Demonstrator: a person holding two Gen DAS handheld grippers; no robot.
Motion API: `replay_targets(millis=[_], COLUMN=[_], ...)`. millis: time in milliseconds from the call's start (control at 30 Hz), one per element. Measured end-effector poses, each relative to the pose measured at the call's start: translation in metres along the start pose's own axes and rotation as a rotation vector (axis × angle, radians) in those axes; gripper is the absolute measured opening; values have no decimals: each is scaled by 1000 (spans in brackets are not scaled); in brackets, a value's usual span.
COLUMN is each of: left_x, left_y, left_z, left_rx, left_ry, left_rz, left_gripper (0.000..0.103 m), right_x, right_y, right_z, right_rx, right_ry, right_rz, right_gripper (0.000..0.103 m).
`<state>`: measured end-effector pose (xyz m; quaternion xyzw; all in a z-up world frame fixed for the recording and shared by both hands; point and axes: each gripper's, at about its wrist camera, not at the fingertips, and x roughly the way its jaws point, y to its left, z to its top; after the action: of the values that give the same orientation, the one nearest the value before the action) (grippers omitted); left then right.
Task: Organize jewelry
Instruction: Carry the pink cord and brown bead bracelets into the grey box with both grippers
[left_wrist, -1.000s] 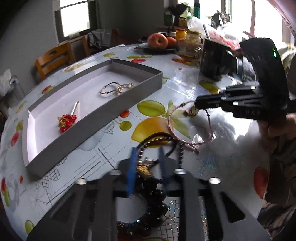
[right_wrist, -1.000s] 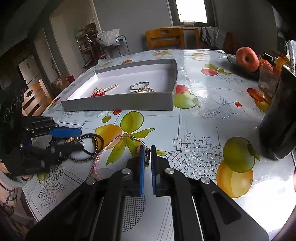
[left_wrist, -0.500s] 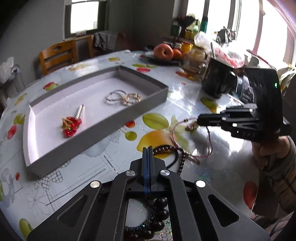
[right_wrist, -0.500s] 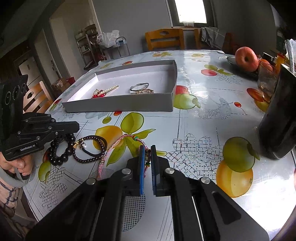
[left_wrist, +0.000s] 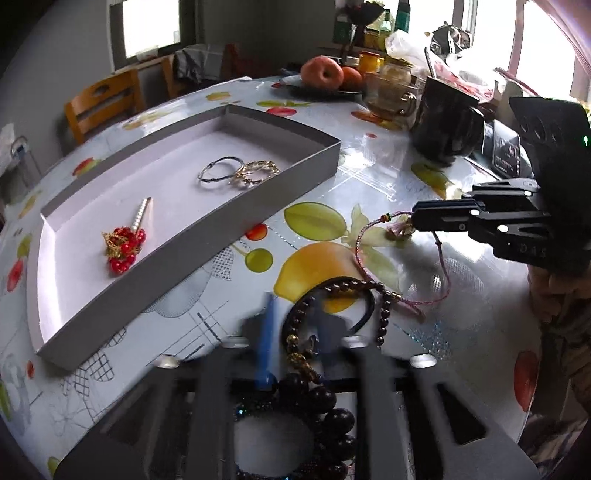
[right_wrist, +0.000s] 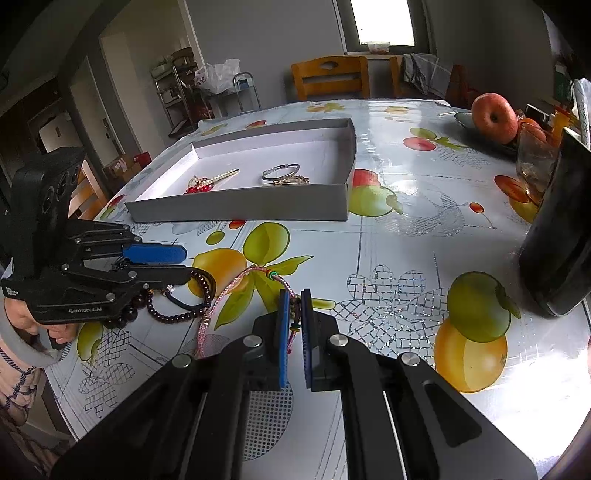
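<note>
Two hand-held grippers low over a fruit-print table (right_wrist: 406, 229), both angled down at the near edge. Ahead of both, well beyond the fingertips: grey tray (left_wrist: 207, 229), shallow and open-topped, holding a silver bangle (left_wrist: 220, 172) touching a gold bracelet (left_wrist: 257, 172), plus a red-beaded hairpin (left_wrist: 125, 243) lying apart toward the tray's other end. Far past the right gripper (right_wrist: 294, 299), at the table's back edge: dark mug (left_wrist: 445, 125), apple (right_wrist: 494, 117) on a plate.

Left gripper (left_wrist: 291, 325): jaws opening, blurred in its own view, blue pad on one finger; dark bead bracelet (left_wrist: 332, 291) lying between and just ahead of the fingers, not visibly pressed by the pads. Larger black-bead strand (left_wrist: 325, 410) under the gripper body, close to the camera. Seen from the right wrist, same gripper level with the beads, fingers parted slightly above them.

Right gripper: jaws nearly closed, clamped on the knotted end of a pink cord bracelet (right_wrist: 236, 284); cord looping out across the table toward the left gripper, its far side touching the dark beads.
</note>
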<state>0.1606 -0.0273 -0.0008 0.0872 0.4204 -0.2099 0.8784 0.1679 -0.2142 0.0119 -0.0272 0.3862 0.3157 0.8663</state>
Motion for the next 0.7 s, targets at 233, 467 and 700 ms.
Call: replay_targets(millis=[233,467,700], left_x=[-14,-41,-54], left_y=[9,11,18], left_z=[4,14,18], left_rx=[-61,-71,-79], left_ry=[-67,-133,-162], left_rz=[-17,-21,-14], left_gripper=[6,6,6], right_x=[-4,-9,-25], right_y=[0,2,14], right_z=[-1,-1,12], right_rx=[2,-7,-45], right_ry=[-22,-41,-68], right_rz=[-2,-10,-30], right_gripper=[6,6,6])
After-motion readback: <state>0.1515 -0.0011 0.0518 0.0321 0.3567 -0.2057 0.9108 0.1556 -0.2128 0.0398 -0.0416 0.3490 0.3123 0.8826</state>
